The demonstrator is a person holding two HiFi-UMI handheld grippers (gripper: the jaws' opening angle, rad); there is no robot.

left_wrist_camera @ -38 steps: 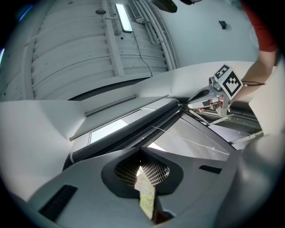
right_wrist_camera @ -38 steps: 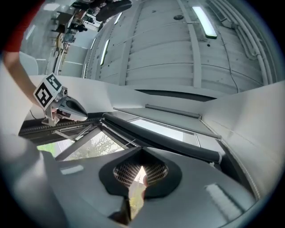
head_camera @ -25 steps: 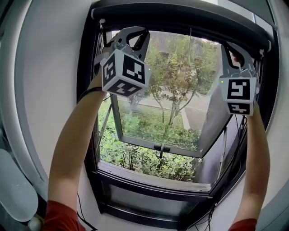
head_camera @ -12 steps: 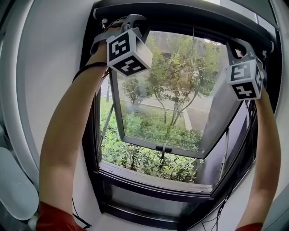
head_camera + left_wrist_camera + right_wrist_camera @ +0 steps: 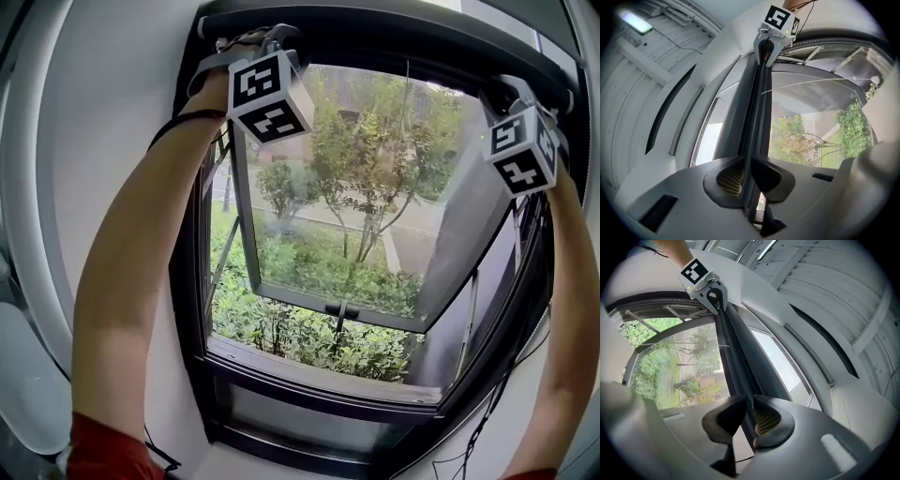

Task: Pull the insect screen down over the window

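The insect screen was pictured rolled up atop the window, none drawn down. The left gripper and right gripper, jaws just opened narrowly, were set astride its bar, unclamped.

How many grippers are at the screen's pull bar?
2. Left gripper at the left end of the pull bar, right gripper at its right end; both have just been opening their jaws, the bar's edge between them.

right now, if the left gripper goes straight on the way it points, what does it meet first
Probably the dark screen bar, whose edge sits between the left gripper jaws, which have just been opening; depth unclear.
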